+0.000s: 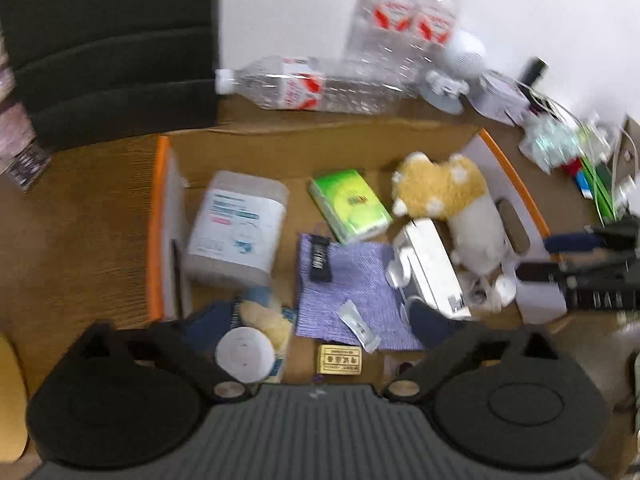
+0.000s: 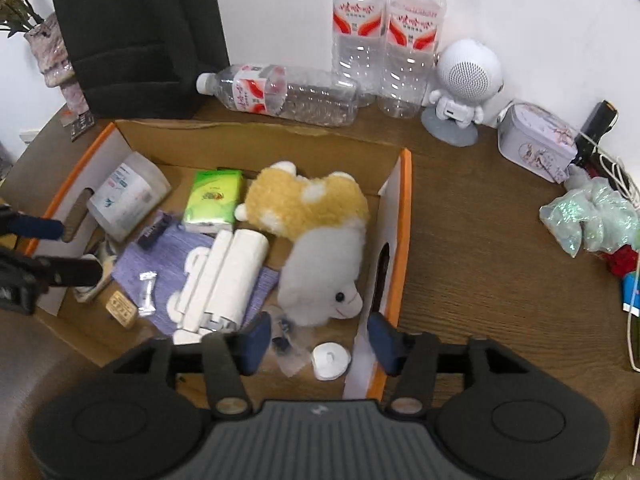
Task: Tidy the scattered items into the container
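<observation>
Two water bottles (image 2: 384, 36) stand upright, touching, at the back edge of the wooden tabletop (image 2: 480, 208) against the white wall. A third bottle (image 2: 280, 94) lies on its side just left of them. To their right stands a white robot-shaped speaker (image 2: 460, 92), then a lilac tin (image 2: 538, 146). A black bag (image 2: 140, 36) fills the back left corner.

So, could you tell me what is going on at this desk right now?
A person with two handheld claws is tidying items into the cardboard box. It already holds a plush toy, a green tissue pack and a purple cloth. Both the left claw and the right claw hover open and empty over it.
</observation>
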